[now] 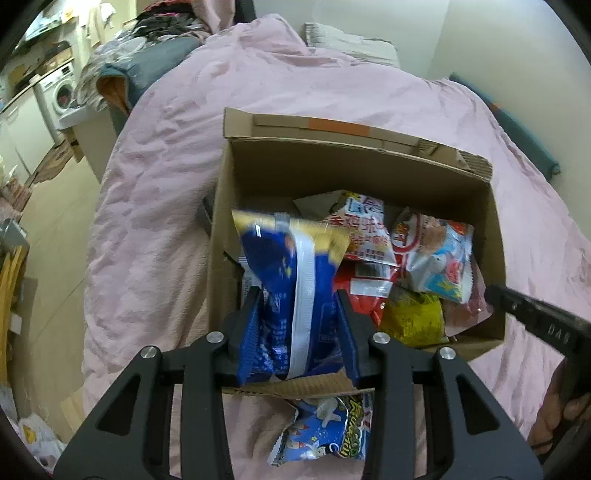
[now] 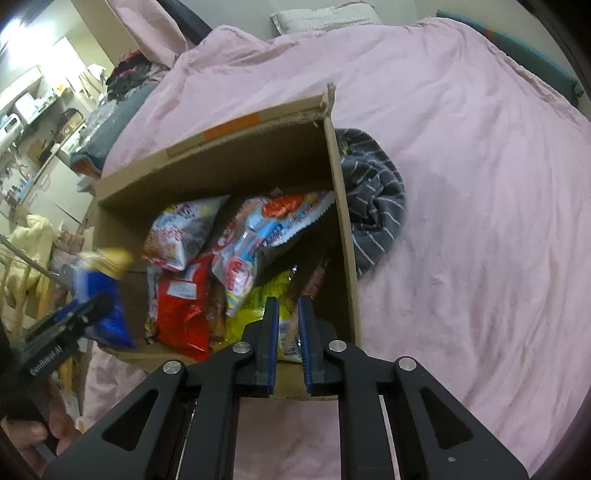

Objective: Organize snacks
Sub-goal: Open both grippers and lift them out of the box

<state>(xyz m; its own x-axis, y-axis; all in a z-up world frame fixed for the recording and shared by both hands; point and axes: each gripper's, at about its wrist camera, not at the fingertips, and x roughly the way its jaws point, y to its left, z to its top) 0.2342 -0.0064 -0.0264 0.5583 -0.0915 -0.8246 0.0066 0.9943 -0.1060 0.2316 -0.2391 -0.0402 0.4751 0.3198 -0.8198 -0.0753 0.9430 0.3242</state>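
Left claw point(image 1: 301, 325) has its jaws around the blue snack bag point(image 1: 291, 280) over the cardboard box point(image 1: 354, 162) on the bed, probably to drop it in, while the right claw point(image 2: 288, 341) hangs empty, nearly closed.

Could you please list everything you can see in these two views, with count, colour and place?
cardboard box: one, brown, open, on the bed cover
blue snack bag: one, blue with white seam and yellow top, between the left gripper's fingers above the box's near left corner
snack bags in the box: several, red, yellow-green, white and red, light blue
snack bag outside: one, blue, on the cover before the box
bed cover: one, pink
striped cloth: one, dark grey, right of the box
pillow: one, pale, far end
washing machine: one, white, far left
left gripper: black, blue pads
right gripper: black, nearly shut, empty, over the box
hand: one, lower left
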